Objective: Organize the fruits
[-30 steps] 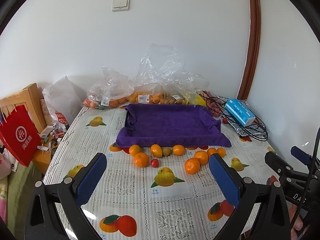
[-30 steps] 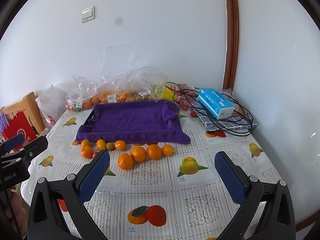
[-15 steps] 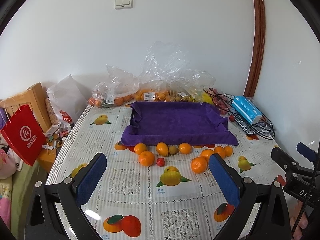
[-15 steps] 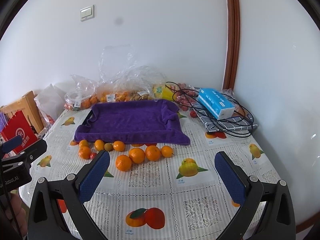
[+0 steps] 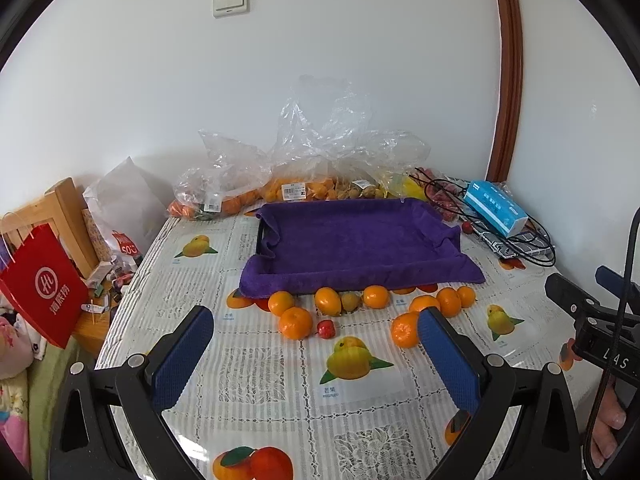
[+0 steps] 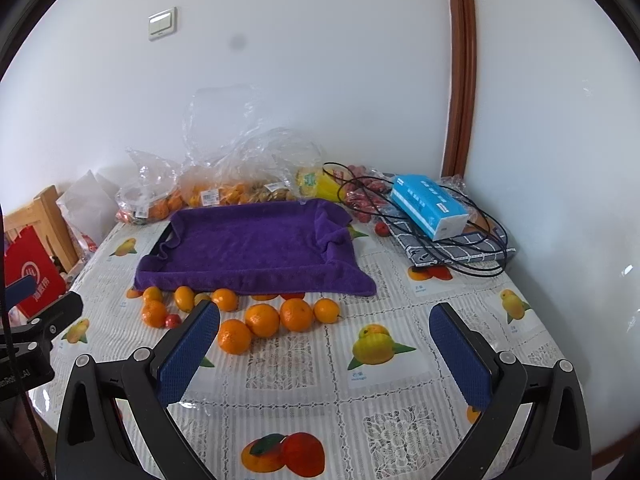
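Note:
A tray draped in a purple towel lies mid-table with nothing on it. Along its near edge sit several loose oranges, a small red fruit and a small greenish-brown fruit. My left gripper hovers open above the tablecloth, short of the fruit row, holding nothing. My right gripper is likewise open with nothing in it, over the near right part of the table; one orange lies just past its left finger.
Clear plastic bags of fruit line the wall behind the tray. A blue tissue box, black cables and a checked cloth occupy the right rear. A red paper bag and a wooden chair stand left of the table.
Both grippers have eased forward toward the fruit row, so the tray and oranges look slightly nearer. Both stay open.

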`<state>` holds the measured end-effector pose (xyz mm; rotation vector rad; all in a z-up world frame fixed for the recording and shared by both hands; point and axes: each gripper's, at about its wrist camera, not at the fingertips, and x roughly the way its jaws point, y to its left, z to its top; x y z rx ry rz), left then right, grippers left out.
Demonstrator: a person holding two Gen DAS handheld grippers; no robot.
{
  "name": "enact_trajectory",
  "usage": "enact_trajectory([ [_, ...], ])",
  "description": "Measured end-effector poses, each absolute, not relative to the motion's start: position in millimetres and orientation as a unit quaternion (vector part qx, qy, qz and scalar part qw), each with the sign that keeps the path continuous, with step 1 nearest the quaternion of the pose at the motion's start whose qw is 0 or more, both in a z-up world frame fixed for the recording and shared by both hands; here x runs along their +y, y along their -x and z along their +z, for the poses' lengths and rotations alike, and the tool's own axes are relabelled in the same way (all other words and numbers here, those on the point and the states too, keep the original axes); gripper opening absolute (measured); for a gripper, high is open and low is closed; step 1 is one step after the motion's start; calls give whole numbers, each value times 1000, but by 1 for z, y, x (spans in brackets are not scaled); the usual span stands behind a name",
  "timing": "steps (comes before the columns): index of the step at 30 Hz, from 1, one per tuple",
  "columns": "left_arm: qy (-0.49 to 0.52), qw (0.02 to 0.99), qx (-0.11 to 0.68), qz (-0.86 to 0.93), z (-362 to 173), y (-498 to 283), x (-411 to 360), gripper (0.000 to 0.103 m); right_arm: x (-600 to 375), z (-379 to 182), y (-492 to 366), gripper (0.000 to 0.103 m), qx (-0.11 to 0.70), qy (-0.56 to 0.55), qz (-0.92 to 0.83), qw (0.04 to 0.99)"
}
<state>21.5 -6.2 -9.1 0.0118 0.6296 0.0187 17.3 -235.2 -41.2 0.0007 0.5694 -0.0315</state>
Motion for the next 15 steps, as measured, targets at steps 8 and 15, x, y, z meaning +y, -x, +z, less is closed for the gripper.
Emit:
enact_trajectory([
  [8, 1, 947, 320, 14, -21, -38, 2, 103, -239, -62, -38, 103, 313, 0, -20, 950],
  [15, 5, 942, 336, 15, -39, -53, 6, 102, -245, -79, -55, 103, 311, -17, -17, 950],
])
